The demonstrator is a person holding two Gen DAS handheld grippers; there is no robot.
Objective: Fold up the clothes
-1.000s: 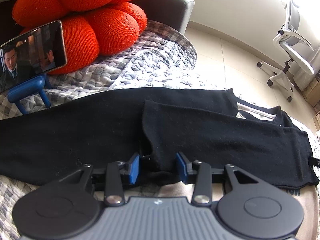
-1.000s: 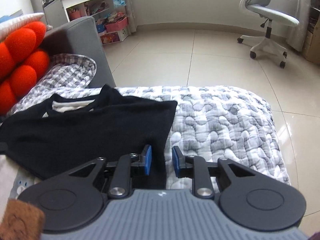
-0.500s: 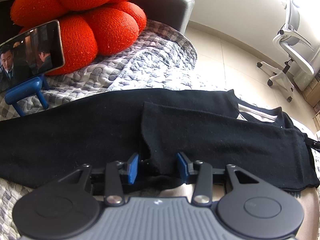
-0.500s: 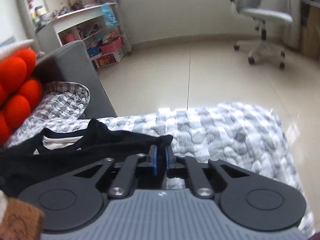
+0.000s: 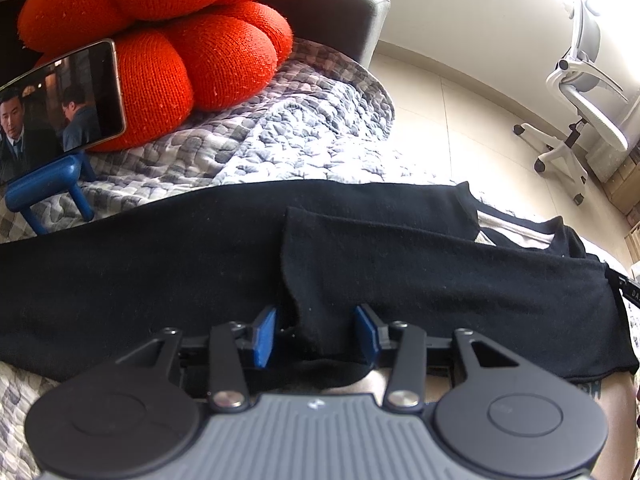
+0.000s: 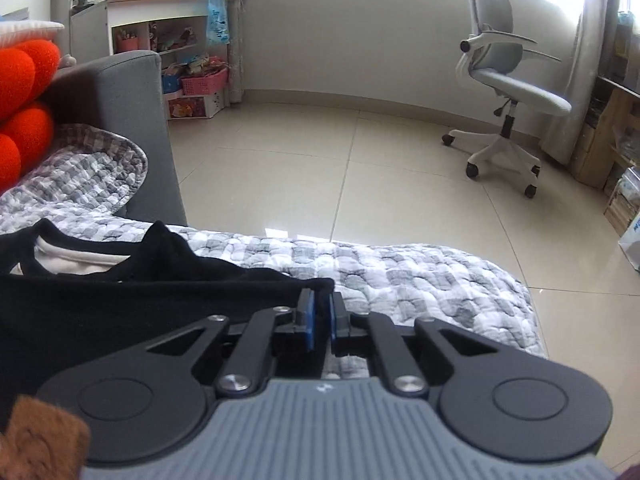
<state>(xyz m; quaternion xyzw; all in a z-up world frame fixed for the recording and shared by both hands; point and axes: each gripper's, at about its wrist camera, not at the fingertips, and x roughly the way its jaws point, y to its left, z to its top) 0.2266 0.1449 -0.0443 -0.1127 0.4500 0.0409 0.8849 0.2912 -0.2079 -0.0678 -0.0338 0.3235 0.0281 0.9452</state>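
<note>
L gripper (image 5: 316,336): blue pads spread wide, a fold of the black garment (image 5: 400,272) bunched between them; cloth sits in the gap but pads aren't pressed on it. R gripper (image 6: 320,316): pads nearly together, pinching the garment's corner edge (image 6: 316,286) w/ only a thin slit left between.

Garment lies stretched across the grey-white quilted blanket (image 5: 280,140), one layer folded over lengthwise, fold edge running L-R in left wrist view. Neck opening w/ white inner layer (image 6: 80,256) shows toward the R gripper's side, just beyond the fold.

Around: orange knotted cushion (image 5: 180,40) on the blanket behind the garment, phone (image 5: 60,100) w/ video playing leaning against it on a blue stand (image 5: 48,188), both apart from the cloth. Grey sofa arm (image 6: 124,120) past the cushion. Tiled floor beyond, white-grey office chair (image 6: 508,92) well apart, white shelf unit (image 6: 168,40) w/ clutter by the wall. Brown fuzzy thing (image 6: 44,440) at lower-left corner of right wrist view, can't tell what. Nothing sits on the garment.
</note>
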